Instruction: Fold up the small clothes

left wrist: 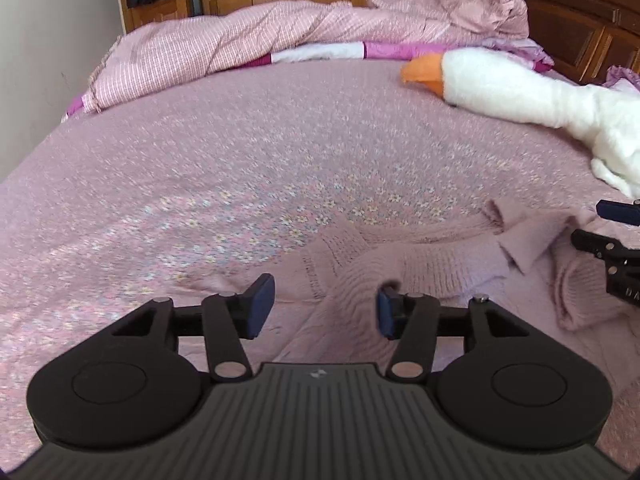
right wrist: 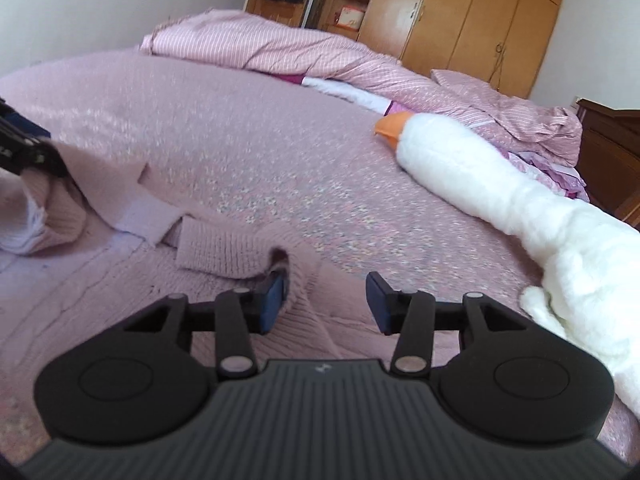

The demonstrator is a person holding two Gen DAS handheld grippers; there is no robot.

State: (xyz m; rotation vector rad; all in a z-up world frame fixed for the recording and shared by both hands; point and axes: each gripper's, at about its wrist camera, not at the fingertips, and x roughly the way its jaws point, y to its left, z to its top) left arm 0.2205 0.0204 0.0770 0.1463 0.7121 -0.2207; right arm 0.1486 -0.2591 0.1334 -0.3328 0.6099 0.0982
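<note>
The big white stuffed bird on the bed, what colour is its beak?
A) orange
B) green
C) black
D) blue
A: the white stuffed bird lies stretched out on the pink flowery bedspread, and the beak at the tip of its head is plainly orange in both wrist views.

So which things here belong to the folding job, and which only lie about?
For the job:
pink knitted sweater
left hand-held gripper
right hand-held gripper

Lying about:
plush goose
striped duvet
floral bedspread
wardrobe
</note>
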